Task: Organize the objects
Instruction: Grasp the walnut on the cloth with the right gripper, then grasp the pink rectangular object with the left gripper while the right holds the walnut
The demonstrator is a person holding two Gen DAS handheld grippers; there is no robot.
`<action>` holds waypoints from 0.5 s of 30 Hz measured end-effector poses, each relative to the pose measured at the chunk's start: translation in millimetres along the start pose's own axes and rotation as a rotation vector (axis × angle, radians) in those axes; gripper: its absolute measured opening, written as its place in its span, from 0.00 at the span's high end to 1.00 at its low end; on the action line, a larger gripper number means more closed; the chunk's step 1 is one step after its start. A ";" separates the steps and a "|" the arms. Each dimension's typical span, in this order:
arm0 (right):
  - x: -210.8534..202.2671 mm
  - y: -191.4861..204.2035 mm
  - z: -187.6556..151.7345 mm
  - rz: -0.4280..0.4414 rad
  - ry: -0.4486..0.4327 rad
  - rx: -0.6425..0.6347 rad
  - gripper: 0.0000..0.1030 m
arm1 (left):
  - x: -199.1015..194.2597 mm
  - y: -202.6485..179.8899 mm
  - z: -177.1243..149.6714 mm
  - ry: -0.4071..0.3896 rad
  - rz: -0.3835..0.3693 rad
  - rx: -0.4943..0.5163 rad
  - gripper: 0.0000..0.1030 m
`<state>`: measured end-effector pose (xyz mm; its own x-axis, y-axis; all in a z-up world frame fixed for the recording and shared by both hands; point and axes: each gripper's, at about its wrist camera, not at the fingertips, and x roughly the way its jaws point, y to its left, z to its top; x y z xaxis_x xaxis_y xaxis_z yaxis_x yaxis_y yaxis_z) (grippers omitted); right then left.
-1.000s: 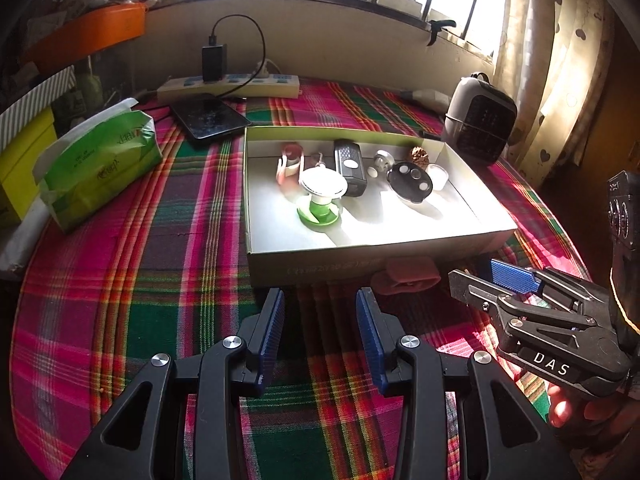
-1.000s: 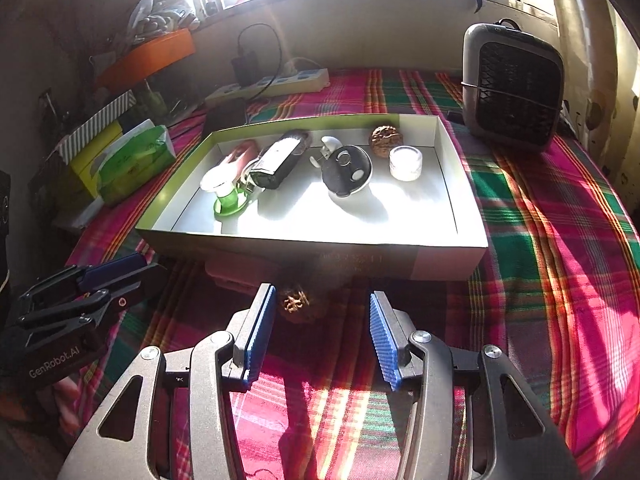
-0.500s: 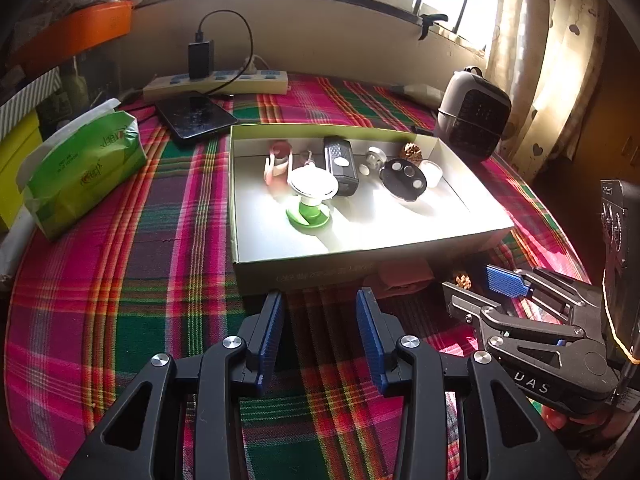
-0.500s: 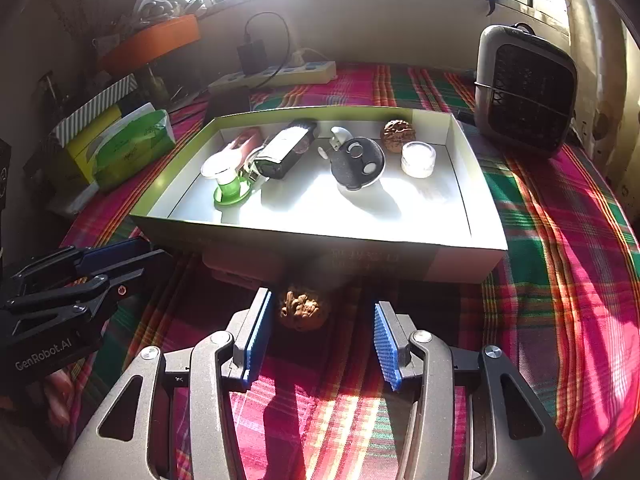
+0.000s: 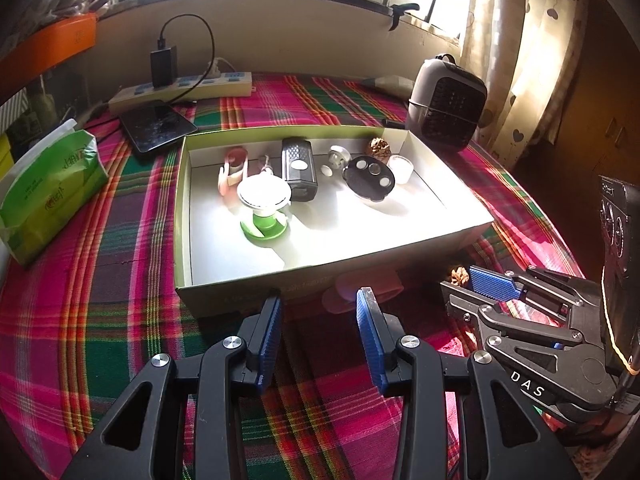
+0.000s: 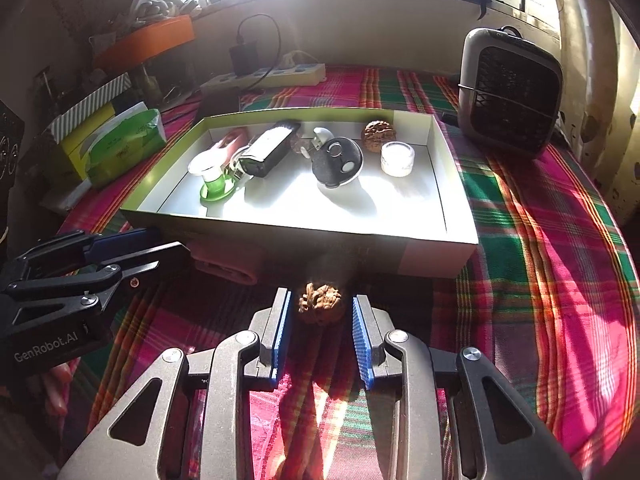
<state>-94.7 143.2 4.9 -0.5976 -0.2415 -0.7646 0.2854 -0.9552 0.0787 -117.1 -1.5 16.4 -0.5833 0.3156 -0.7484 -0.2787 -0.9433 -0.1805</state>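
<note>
Both tongs are spread apart. Through my left wrist camera, my left tongs (image 5: 318,312) hover low over the plaid tabletop (image 5: 104,280), pads apart and gripping nothing, pointed at the near wall of the shallow cardboard box (image 5: 182,216). A pink eraser-like block (image 5: 368,284) lies against that wall, just past my fingertips. Inside the box sit a green-and-white suction stand (image 5: 264,210), a black rectangular gadget (image 5: 298,168), a round black disc (image 5: 371,178), a small white jar (image 5: 401,168) and a walnut (image 5: 379,146) in the far corner. My right tongs (image 5: 480,284) come in from the right, with a second walnut (image 5: 459,275) at their tip. A green tissue pack (image 5: 48,192) lies to the left, and a small heater (image 5: 448,106) stands behind the box.

Through my right wrist camera, my right tongs (image 6: 320,312) straddle the loose walnut (image 6: 321,304) on the tabletop in front of the box; a gap shows on each side between it and the blue pads (image 6: 362,340). My left tongs (image 6: 132,246) lie at the left edge, beside the pink block (image 6: 226,262).
</note>
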 end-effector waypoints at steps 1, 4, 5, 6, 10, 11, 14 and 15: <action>-0.9 -2.4 -0.6 -0.004 0.000 0.005 0.71 | 1.9 -1.8 0.2 0.004 -0.006 0.005 0.66; -3.9 -8.2 -3.0 -0.015 0.001 0.017 0.71 | 3.0 -7.3 0.5 0.002 -0.010 0.022 0.66; -5.0 -9.7 -3.7 -0.016 0.000 0.021 0.71 | 2.9 -8.8 0.7 0.003 -0.011 0.025 0.66; -5.9 -10.9 -4.2 -0.017 -0.001 0.024 0.71 | 3.0 -10.1 0.8 0.004 -0.014 0.027 0.66; -7.2 -14.2 -5.1 -0.019 -0.004 0.035 0.71 | 2.3 -16.9 1.5 0.000 -0.028 0.039 0.66; -7.2 -15.2 -5.5 -0.019 -0.003 0.038 0.71 | 2.1 -19.0 1.9 -0.002 -0.033 0.044 0.66; -9.0 -17.5 -7.0 -0.018 -0.005 0.045 0.71 | 2.3 -24.6 2.8 -0.006 -0.044 0.057 0.66; -9.7 -18.2 -7.4 -0.019 -0.006 0.047 0.71 | 2.7 -26.2 2.8 -0.003 -0.048 0.059 0.66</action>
<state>-88.6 164.2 6.2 -0.6070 -0.2246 -0.7623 0.2387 -0.9665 0.0946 -113.5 24.4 20.9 -0.5705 0.3611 -0.7377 -0.3513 -0.9191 -0.1783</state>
